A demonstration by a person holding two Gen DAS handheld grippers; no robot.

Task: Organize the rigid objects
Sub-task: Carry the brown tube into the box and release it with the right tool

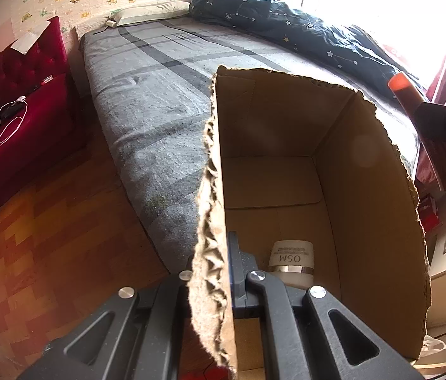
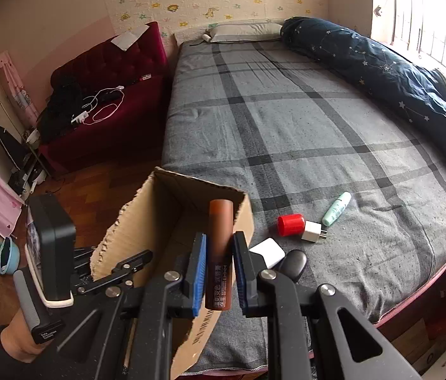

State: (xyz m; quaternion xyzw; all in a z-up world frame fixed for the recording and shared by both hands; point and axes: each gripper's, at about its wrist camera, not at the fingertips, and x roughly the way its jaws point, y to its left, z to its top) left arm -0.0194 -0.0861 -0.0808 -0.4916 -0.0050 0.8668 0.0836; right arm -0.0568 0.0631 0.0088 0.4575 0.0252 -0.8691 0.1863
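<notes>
My right gripper (image 2: 218,261) is shut on a brown tube (image 2: 219,247), upright, above the near right wall of the cardboard box (image 2: 147,228). My left gripper (image 1: 213,272) is shut on the torn left wall of the box (image 1: 216,190), one finger inside and one outside. A white jar marked OSM (image 1: 292,264) lies in the box. The tube's orange end (image 1: 397,84) shows past the box's right wall in the left wrist view. On the bed (image 2: 302,120) lie a red cap (image 2: 291,224), a white plug (image 2: 313,231), a mint bottle (image 2: 336,209), a white block (image 2: 268,251) and a black oval thing (image 2: 294,262).
A dark blue starred quilt (image 2: 397,76) runs along the bed's window side, with a pillow (image 2: 245,31) at the head. A red sofa (image 2: 105,95) with cables stands left of the bed. The floor (image 1: 48,237) is wood. A blue bowl (image 2: 9,255) sits on the floor at left.
</notes>
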